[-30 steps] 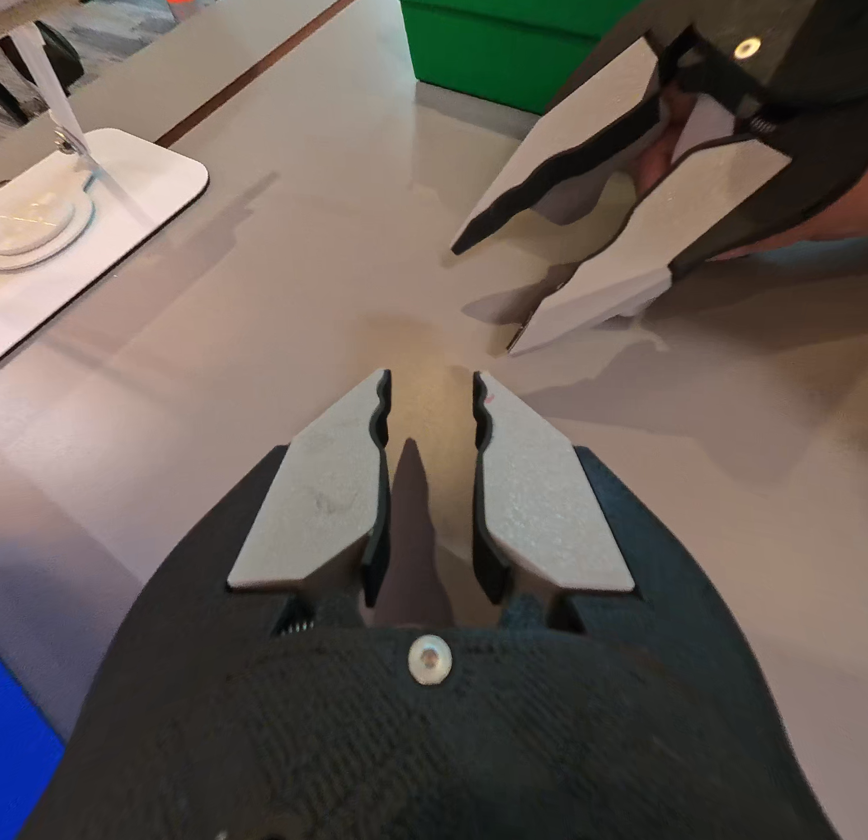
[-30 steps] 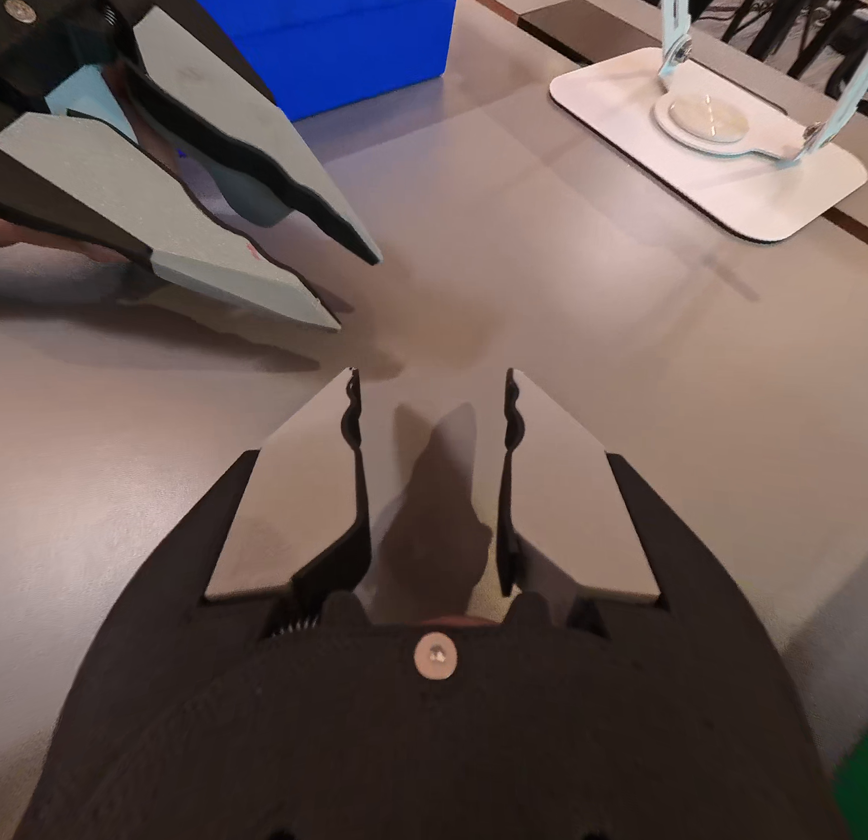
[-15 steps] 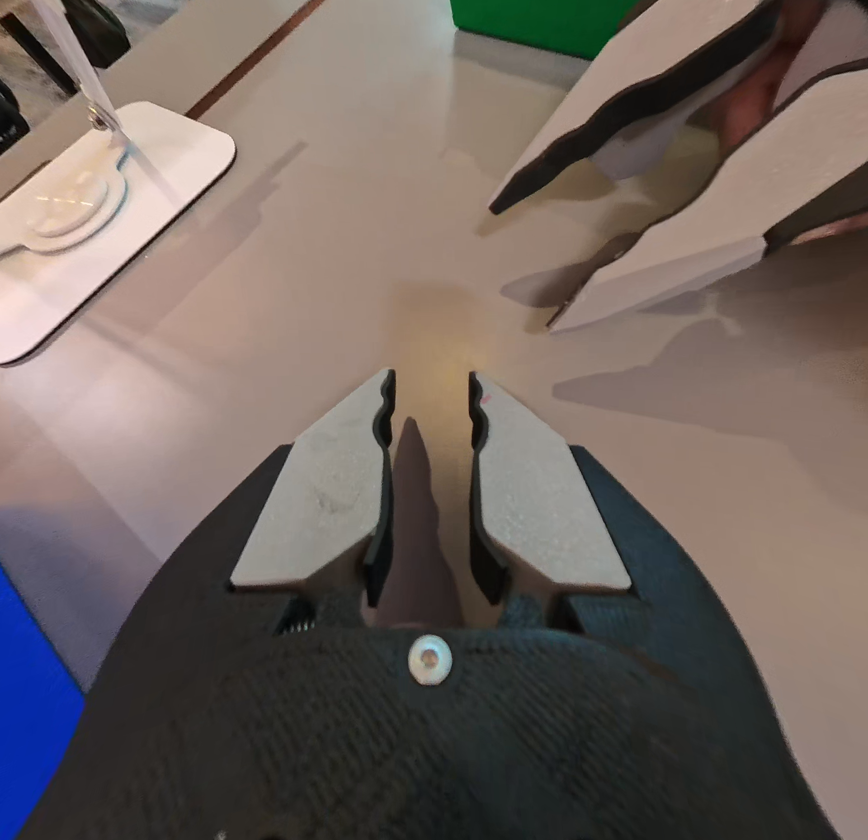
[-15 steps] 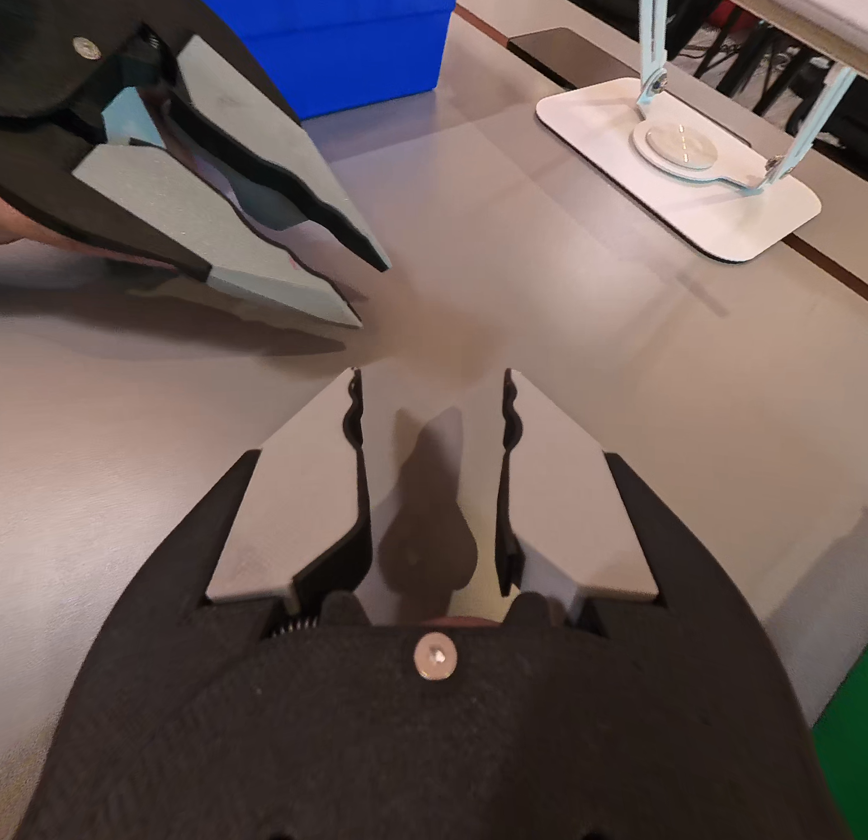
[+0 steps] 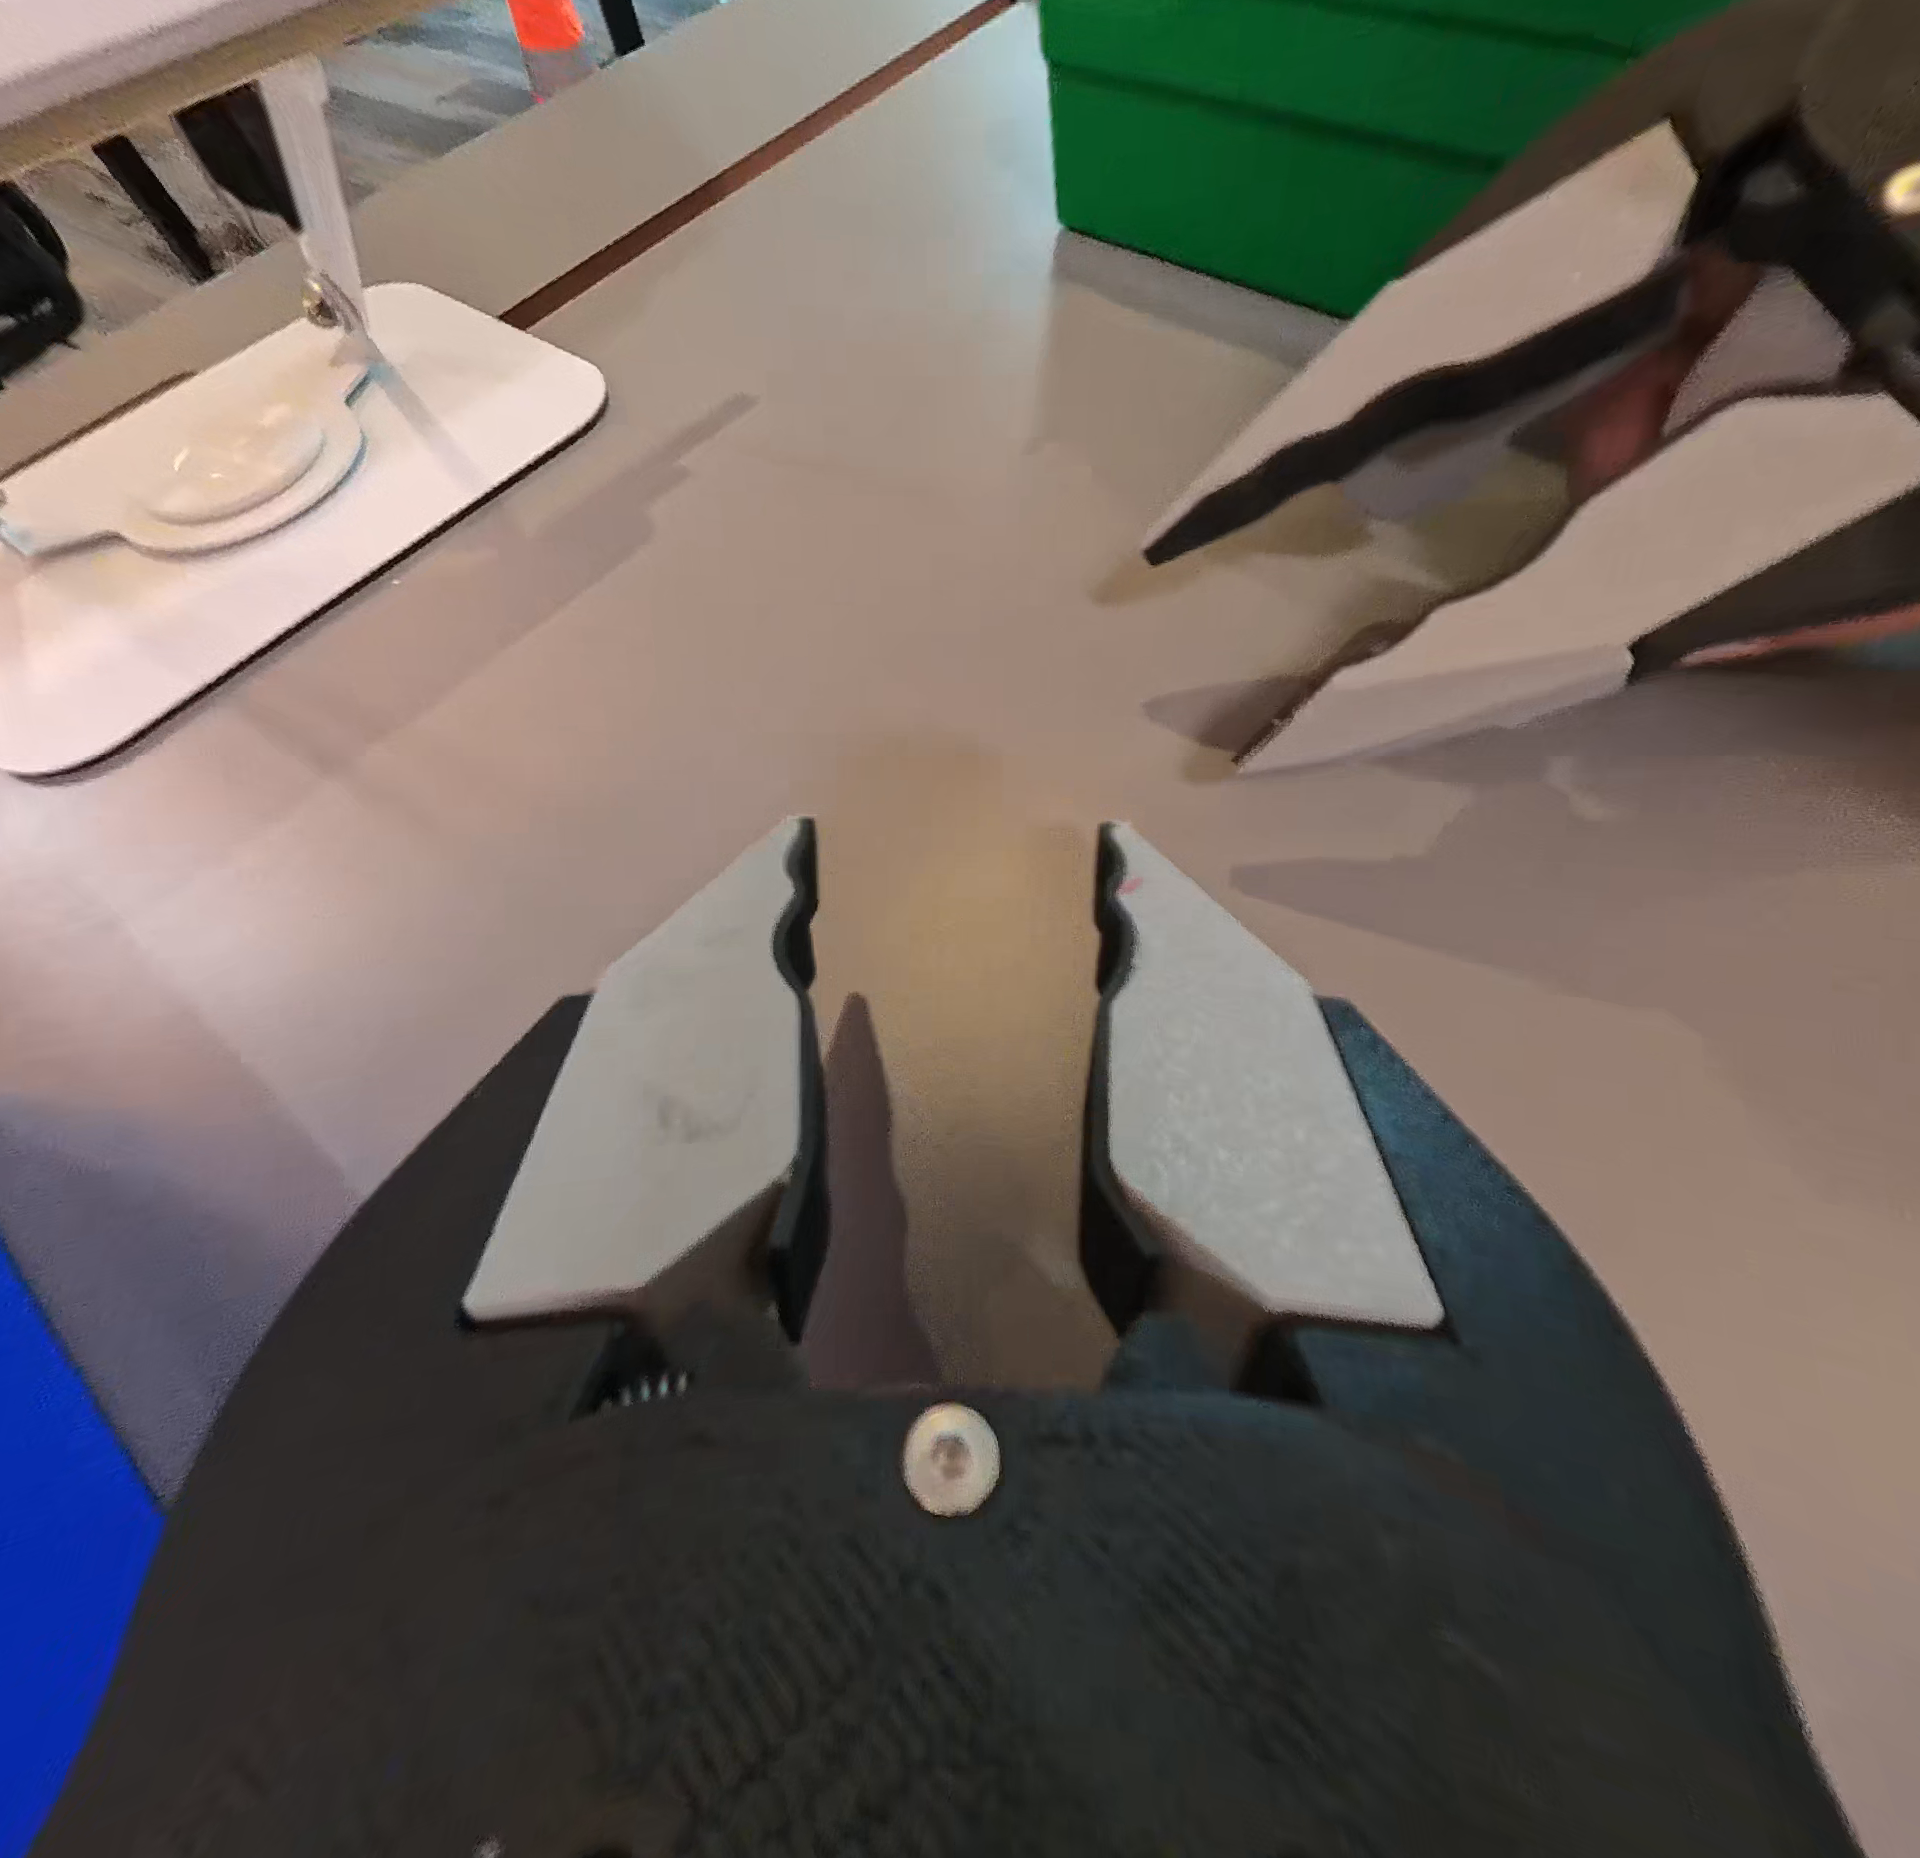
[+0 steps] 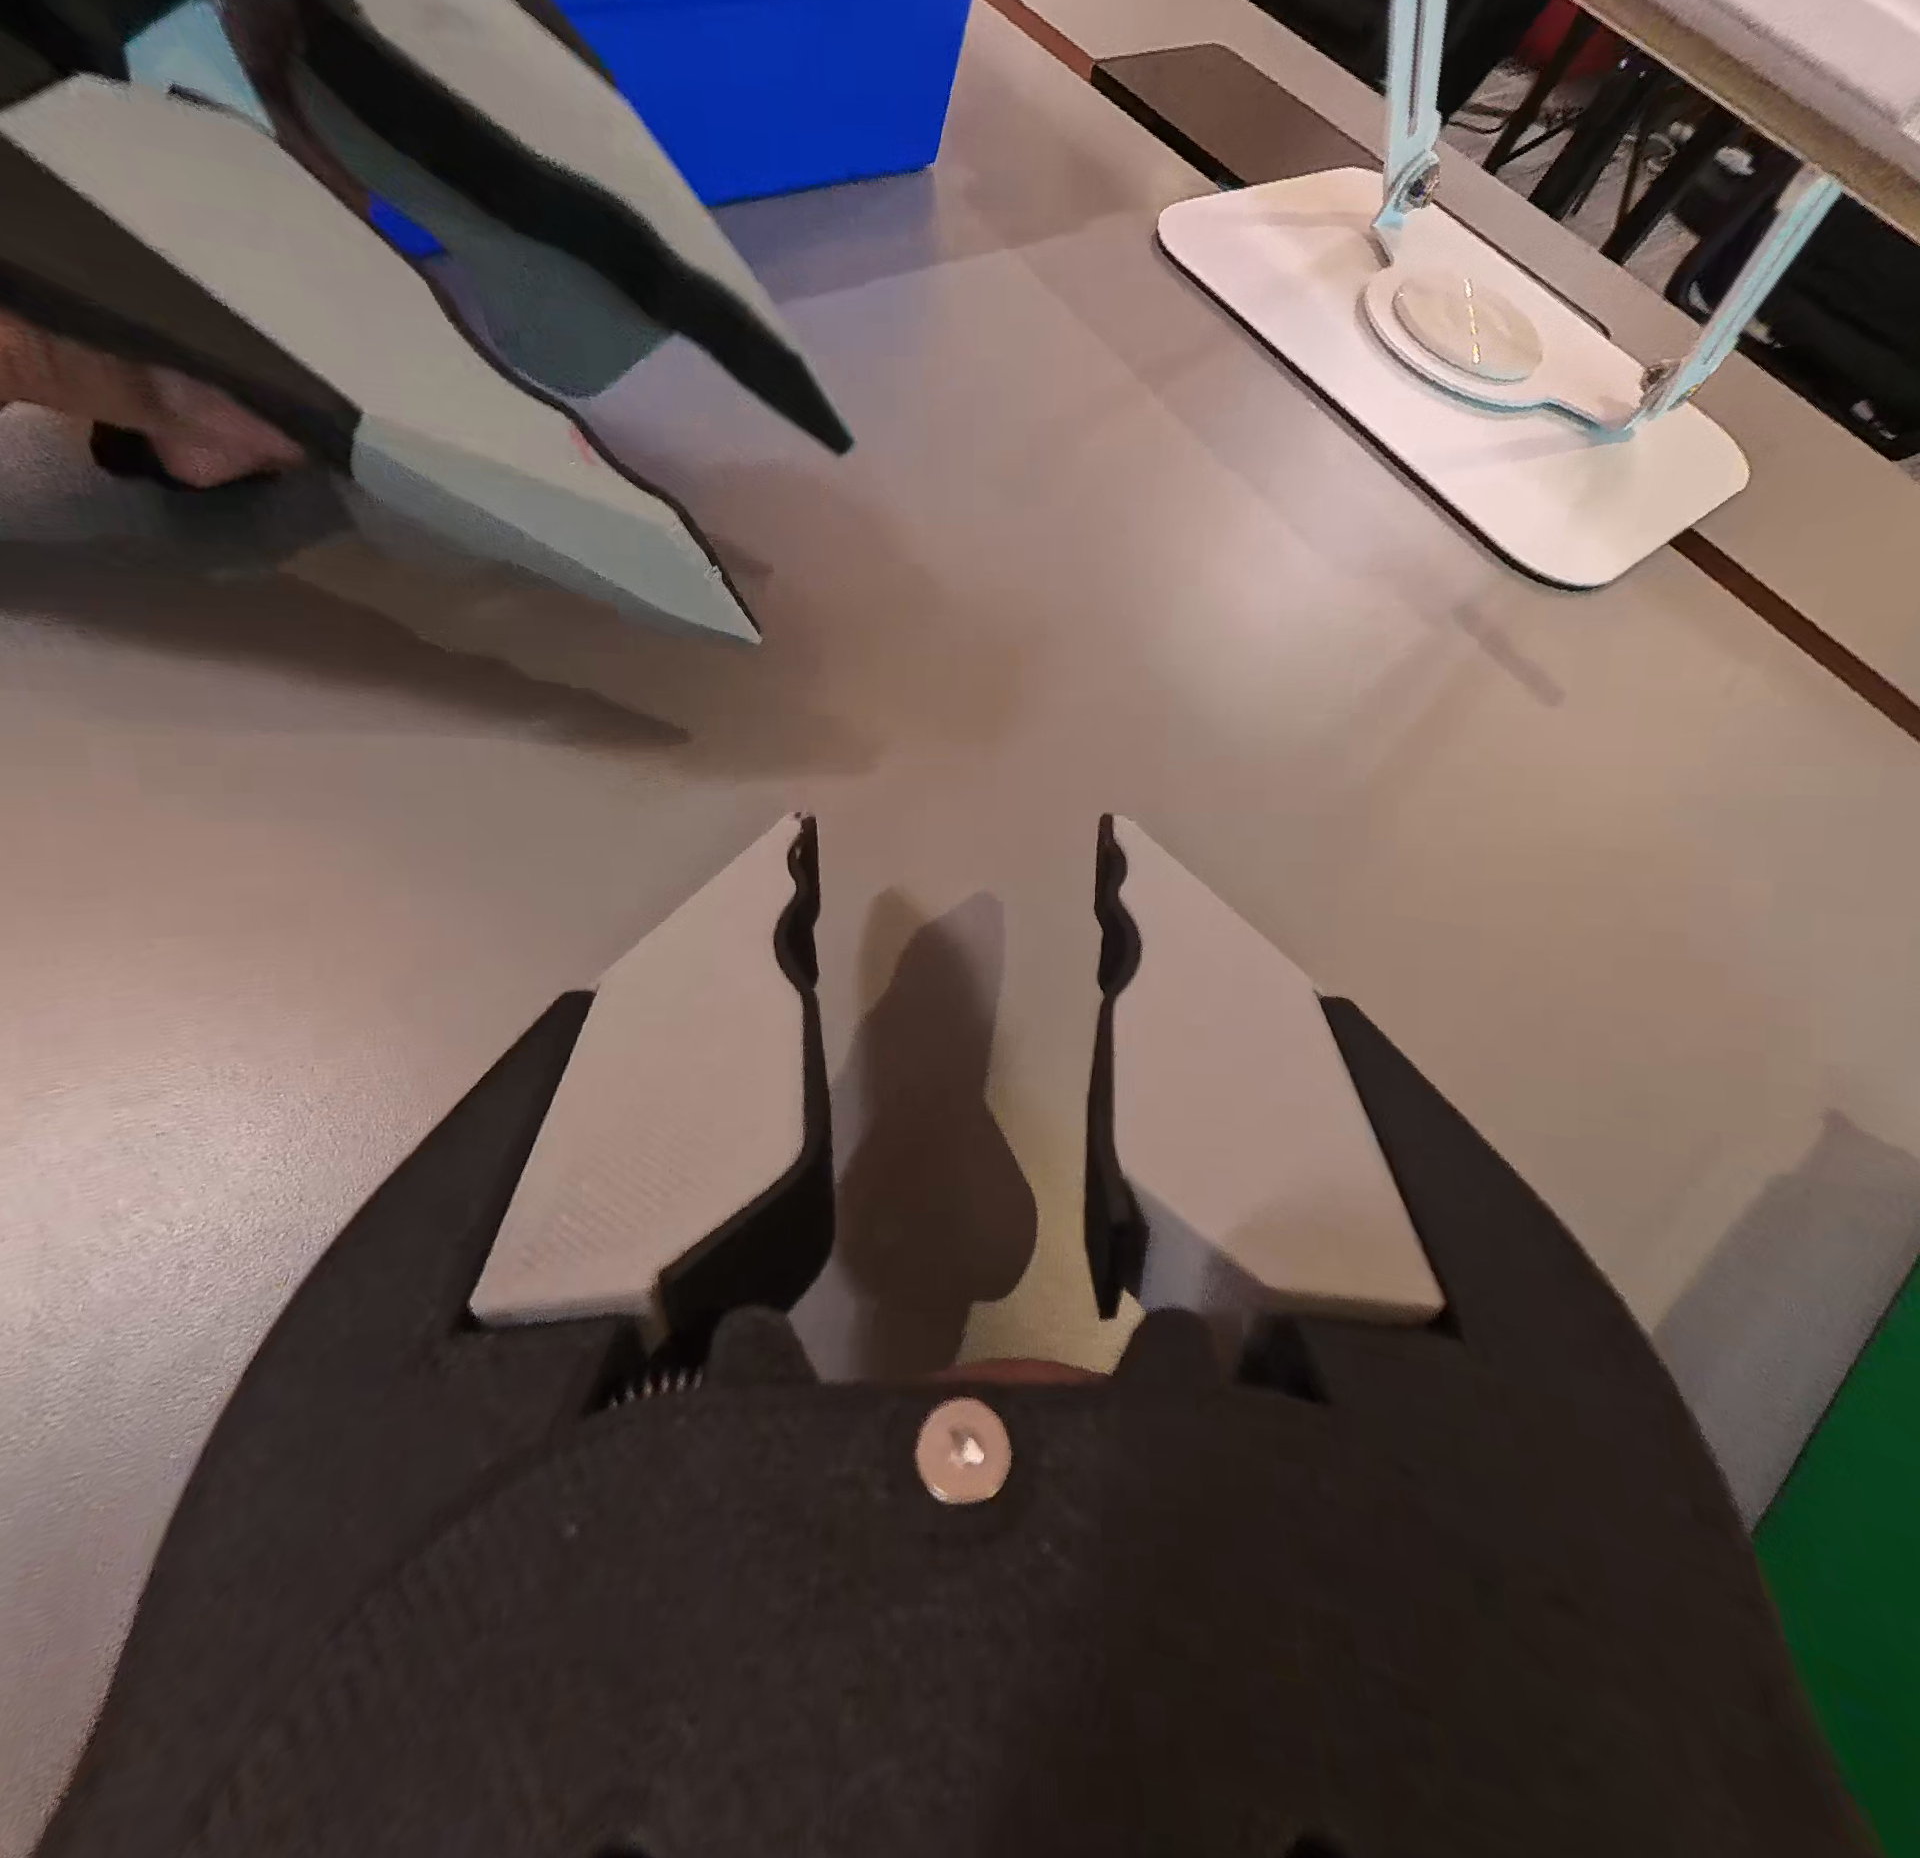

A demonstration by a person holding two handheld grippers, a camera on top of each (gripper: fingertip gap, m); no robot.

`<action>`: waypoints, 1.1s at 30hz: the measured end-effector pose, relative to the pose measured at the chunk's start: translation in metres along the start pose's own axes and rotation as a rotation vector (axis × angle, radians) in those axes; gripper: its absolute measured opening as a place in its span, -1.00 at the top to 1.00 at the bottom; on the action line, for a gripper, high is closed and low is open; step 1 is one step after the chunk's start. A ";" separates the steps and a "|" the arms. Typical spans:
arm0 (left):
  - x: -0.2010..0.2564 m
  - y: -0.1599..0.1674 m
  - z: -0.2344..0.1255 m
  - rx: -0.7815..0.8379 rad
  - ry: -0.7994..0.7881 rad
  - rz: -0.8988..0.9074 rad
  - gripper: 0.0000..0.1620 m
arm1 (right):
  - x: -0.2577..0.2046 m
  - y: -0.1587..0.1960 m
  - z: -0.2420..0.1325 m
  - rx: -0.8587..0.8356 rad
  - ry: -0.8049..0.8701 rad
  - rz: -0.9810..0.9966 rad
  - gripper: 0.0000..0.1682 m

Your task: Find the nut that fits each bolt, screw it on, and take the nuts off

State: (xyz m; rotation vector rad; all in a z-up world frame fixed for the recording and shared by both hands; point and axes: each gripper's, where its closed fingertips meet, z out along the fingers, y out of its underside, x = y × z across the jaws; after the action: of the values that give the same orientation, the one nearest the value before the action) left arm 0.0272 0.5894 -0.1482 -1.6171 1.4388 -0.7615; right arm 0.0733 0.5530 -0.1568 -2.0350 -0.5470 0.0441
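1. The left gripper [image 5: 956, 842] hangs low over the bare grey table [image 5: 831, 520], its jaws parted by a moderate gap with nothing between them.
2. The right gripper [image 6: 956, 832] is posed the same way: jaws apart by a similar gap, empty, tips pointing down at the tabletop.
3. The two grippers aim toward one shared patch of table, tips near each other but not touching; each shows at the edge of the other's view. This looks like a ready or resting pose, not a grasp.
4. No bolt and no nut shows in either view. Judging by the layout, they may lie in the blue bin [image 6: 790, 63] on the left side or the green bin [image 5: 1299, 115] on the right side, but neither bin's inside is visible.
5. A white stand [image 6: 1455, 354] with a round pad and pale metal arms sits across the table, well apart from both grippers; it probably holds something overhead.
6. An orange cone [image 5: 545, 16] stands on the floor beyond the table.
7. No brand, label or readable writing appears anywhere; only a tiny pink mark on one left finger.
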 end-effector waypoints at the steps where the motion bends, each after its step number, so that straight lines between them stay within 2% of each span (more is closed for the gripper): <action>1: -0.002 -0.001 -0.001 0.008 0.007 -0.019 0.29 | 0.000 0.000 0.000 -0.003 0.006 -0.003 0.38; 4: -0.005 -0.001 -0.006 0.017 -0.001 -0.044 0.09 | 0.000 -0.004 -0.002 0.025 -0.013 0.005 0.37; 6: 0.003 -0.004 -0.011 0.036 0.015 -0.013 0.20 | 0.000 -0.012 -0.006 0.082 -0.013 0.010 0.38; 8: 0.018 -0.008 -0.017 0.056 0.069 0.039 0.48 | -0.004 -0.011 -0.003 0.066 -0.028 -0.004 0.32; 10: 0.022 -0.007 -0.019 0.041 0.052 0.092 0.37 | -0.008 -0.011 0.001 0.054 -0.044 -0.006 0.28; 13: 0.025 -0.005 -0.018 0.037 0.012 0.181 0.35 | -0.010 -0.020 0.004 0.094 -0.072 0.012 0.29; 17: 0.038 0.007 -0.008 -0.039 0.070 0.179 0.19 | -0.009 -0.022 0.004 0.114 -0.127 0.068 0.30; 22: 0.055 -0.010 -0.009 0.035 0.123 0.157 0.26 | -0.012 -0.020 0.012 0.079 -0.143 0.023 0.32; 28: 0.050 0.004 -0.004 -0.035 0.106 0.182 0.25 | -0.008 -0.024 0.006 0.121 -0.117 0.032 0.29; 31: 0.051 0.003 -0.002 -0.014 0.128 0.160 0.41 | -0.008 -0.028 0.000 0.166 -0.104 0.022 0.33; 33: 0.046 0.000 -0.003 0.005 0.121 0.121 0.30 | -0.005 -0.029 -0.002 0.176 -0.078 0.026 0.29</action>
State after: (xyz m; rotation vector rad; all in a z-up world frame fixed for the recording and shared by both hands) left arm 0.0322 0.5431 -0.1504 -1.4866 1.6034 -0.8040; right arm 0.0592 0.5609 -0.1323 -1.8750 -0.5460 0.1821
